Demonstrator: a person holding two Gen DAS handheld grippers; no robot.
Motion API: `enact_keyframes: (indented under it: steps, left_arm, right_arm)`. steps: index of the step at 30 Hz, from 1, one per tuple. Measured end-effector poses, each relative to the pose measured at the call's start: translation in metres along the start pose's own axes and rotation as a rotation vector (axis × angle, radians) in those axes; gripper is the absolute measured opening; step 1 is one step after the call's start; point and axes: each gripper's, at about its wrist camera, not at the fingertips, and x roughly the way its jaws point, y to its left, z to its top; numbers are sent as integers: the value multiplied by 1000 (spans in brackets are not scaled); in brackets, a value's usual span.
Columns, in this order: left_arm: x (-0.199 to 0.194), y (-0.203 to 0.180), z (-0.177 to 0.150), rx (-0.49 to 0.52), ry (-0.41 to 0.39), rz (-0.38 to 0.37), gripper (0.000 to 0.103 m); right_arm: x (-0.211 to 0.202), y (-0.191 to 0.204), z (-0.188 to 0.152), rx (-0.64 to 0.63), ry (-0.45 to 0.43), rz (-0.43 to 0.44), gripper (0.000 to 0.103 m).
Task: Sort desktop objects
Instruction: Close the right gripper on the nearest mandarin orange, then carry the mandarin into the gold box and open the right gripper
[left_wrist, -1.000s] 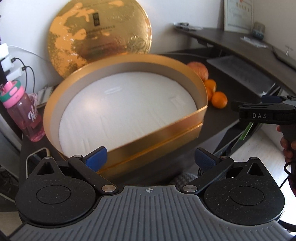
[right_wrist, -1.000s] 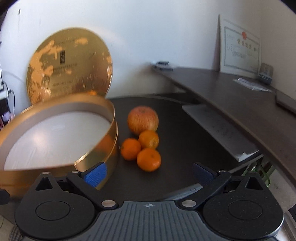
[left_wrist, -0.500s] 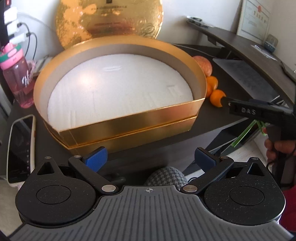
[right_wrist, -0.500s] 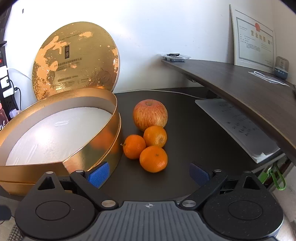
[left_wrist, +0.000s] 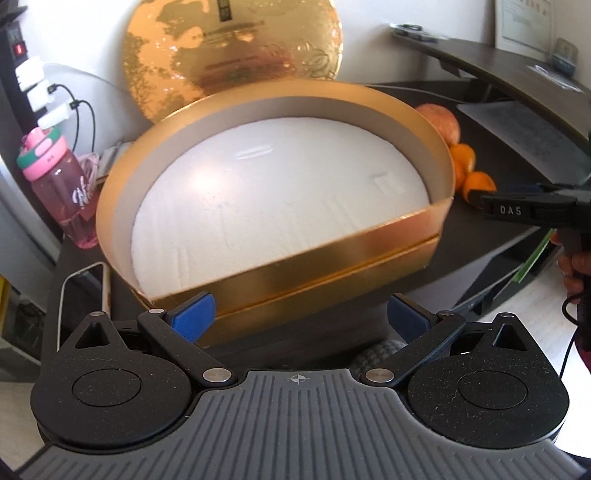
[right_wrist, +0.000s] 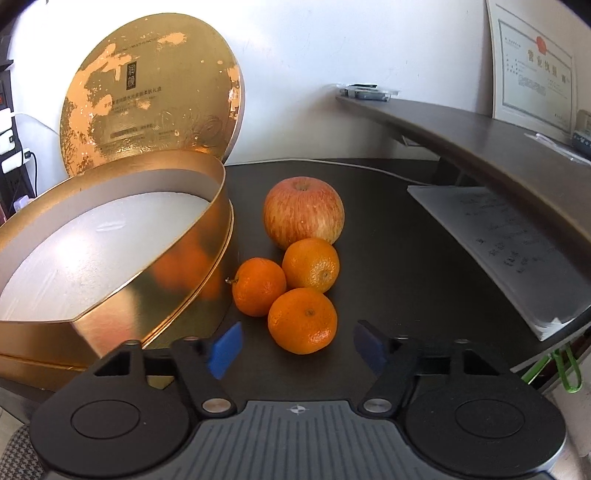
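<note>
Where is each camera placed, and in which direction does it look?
Left wrist: on the left gripper, looking down over the gold box; the right gripper and a hand show at right.
Right wrist: on the right gripper, looking at the nearest orange and the apple; its jaws have just been closing, not yet touching the orange.
Shared: box, lid, fruit, desk.

Black left tool (left_wrist: 299, 317) has blue pads (left_wrist: 192, 314) and ribbed grey housing.
</note>
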Motion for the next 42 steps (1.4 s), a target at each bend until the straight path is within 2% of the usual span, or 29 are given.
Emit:
enact_keyframes:
  steps: [5, 15, 21, 23, 28, 32, 37, 42]
  left_arm:
    - [4, 2, 6, -6, 6, 22, 103]
    - [0, -9, 7, 43, -5, 3, 103]
    - [-1, -8, 5, 37, 4, 1, 103]
    - [-2, -7, 4, 37, 6, 3, 103]
    - [-3, -5, 2, 34, 10, 1, 103]
    - [-4, -4, -1, 39, 12, 1, 103]
    - [-8, 2, -5, 38, 6, -7, 103]
    - [-17, 12, -11, 19, -15, -22, 103]
  right_arm:
    - [8, -4, -1, 5, -10, 14, 63]
    - [17, -8, 1, 0, 0, 11, 63]
    - [21, -4, 1, -34, 7, 1, 63]
    - [22, -2, 1, -50, 9, -6, 61]
    - [25, 1, 1, -79, 25, -17, 49]
    - [27, 0, 1, -75, 24, -10, 47]
    - [15, 0, 0, -56, 2, -30, 46]
    - [-15, 5, 9, -53, -37, -33, 46]
